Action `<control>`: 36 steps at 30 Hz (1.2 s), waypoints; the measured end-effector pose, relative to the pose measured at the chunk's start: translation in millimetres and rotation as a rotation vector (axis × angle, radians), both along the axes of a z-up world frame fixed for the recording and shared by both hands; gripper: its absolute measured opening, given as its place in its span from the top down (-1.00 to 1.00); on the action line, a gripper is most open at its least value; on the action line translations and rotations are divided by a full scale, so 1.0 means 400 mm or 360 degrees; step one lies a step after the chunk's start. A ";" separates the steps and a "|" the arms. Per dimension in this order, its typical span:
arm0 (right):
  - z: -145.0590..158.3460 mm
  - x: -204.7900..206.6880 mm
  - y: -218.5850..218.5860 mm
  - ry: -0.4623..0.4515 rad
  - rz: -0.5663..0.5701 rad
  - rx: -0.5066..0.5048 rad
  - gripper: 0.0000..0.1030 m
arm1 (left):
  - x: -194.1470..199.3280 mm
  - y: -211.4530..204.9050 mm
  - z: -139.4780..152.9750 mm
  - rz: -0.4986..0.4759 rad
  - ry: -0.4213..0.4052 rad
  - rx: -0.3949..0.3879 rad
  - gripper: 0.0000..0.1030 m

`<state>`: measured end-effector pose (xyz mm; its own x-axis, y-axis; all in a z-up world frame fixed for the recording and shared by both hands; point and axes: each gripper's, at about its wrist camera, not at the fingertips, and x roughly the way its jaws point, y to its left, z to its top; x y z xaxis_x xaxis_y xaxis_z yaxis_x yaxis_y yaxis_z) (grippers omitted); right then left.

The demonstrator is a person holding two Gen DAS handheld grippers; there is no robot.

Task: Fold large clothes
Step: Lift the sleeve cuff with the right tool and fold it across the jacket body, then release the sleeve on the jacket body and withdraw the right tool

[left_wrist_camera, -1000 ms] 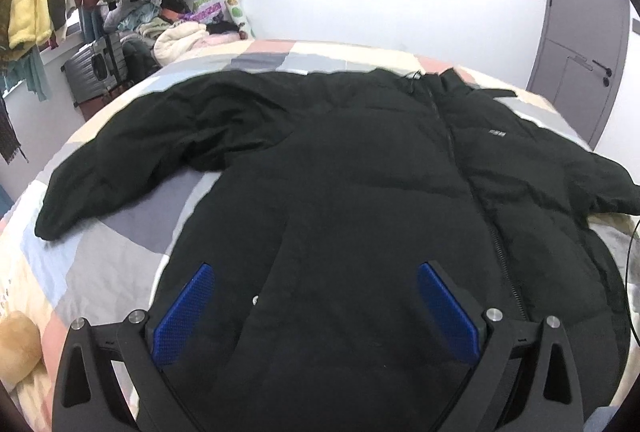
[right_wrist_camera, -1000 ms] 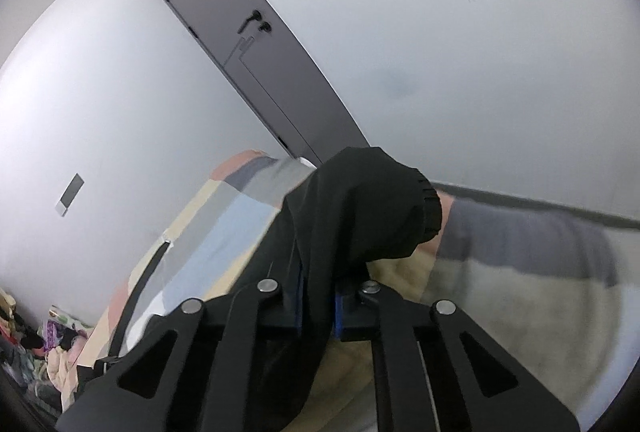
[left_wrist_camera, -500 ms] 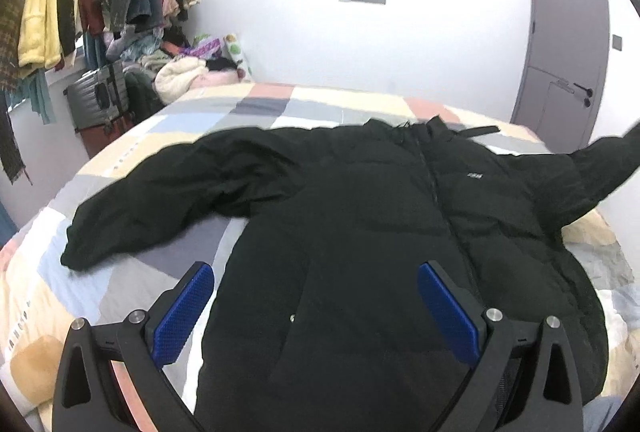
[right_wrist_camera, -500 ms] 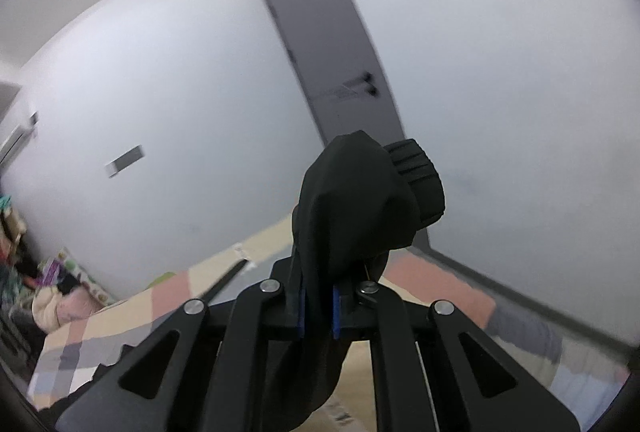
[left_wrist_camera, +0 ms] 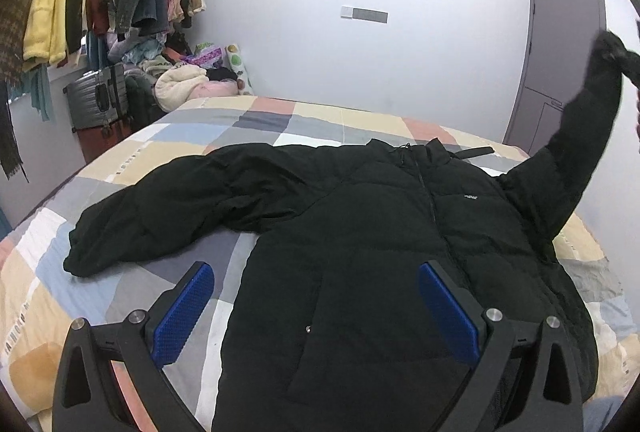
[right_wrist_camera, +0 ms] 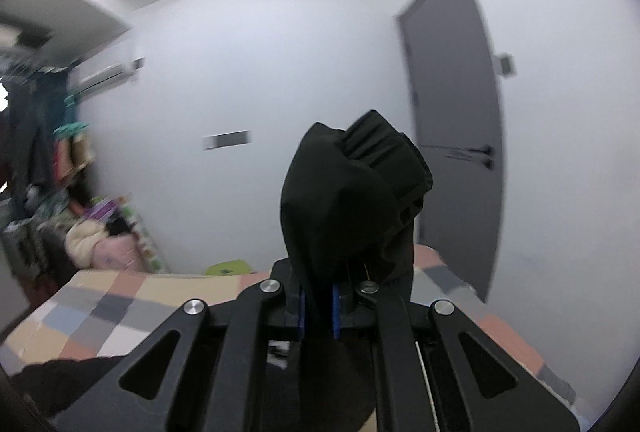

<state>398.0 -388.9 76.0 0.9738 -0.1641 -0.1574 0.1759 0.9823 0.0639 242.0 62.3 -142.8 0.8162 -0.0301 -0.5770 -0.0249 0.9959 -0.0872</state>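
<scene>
A black puffer jacket (left_wrist_camera: 380,232) lies front up on the checked bed (left_wrist_camera: 312,120), zip shut. Its left sleeve (left_wrist_camera: 160,216) lies spread out to the left. Its right sleeve (left_wrist_camera: 576,144) is lifted high at the right edge. My left gripper (left_wrist_camera: 316,300) is open and empty, above the jacket's hem. My right gripper (right_wrist_camera: 318,308) is shut on the cuff end of the right sleeve (right_wrist_camera: 352,192) and holds it up in the air; the cuff hangs over the jaws.
A rail of hanging clothes (left_wrist_camera: 100,0) and a grey suitcase (left_wrist_camera: 96,100) stand at the far left. A pile of clothes (left_wrist_camera: 192,84) lies by the bed head. A grey door (left_wrist_camera: 560,64) is at the right, also in the right wrist view (right_wrist_camera: 460,152).
My right gripper has raised the sleeve cuff from near the bed to high in the air and swung toward the room. My left gripper has lifted and pulled back, still open.
</scene>
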 end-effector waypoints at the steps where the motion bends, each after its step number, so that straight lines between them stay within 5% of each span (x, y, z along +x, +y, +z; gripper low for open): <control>1: -0.005 0.006 0.034 0.0001 0.0039 -0.0011 0.82 | -0.001 0.007 -0.002 -0.0004 0.0004 -0.0008 -0.99; 8: -0.087 0.052 0.315 0.0081 0.0376 -0.0090 0.82 | -0.003 0.064 -0.015 0.0005 -0.0014 -0.0064 -0.99; 13: -0.196 0.091 0.493 0.0167 0.0587 -0.0061 0.82 | 0.004 0.090 -0.040 0.0014 -0.0013 0.0013 -0.99; 17: -0.293 0.114 0.610 0.0264 0.0690 -0.0020 0.82 | 0.012 0.136 -0.052 0.0042 0.0005 -0.0054 -0.99; 28: -0.644 0.159 0.790 0.0645 0.0915 0.0056 0.82 | 0.056 0.205 -0.099 0.0124 0.0074 -0.0094 -0.99; 36: -0.801 0.218 0.834 0.0853 0.0882 -0.0014 0.80 | 0.085 0.191 -0.136 0.0102 0.0127 -0.0064 -0.99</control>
<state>485.2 -55.1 -244.4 0.7052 0.3219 -0.6317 -0.3373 0.9360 0.1005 276.1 138.9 -197.3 0.7687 -0.0038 -0.6396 -0.0968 0.9878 -0.1222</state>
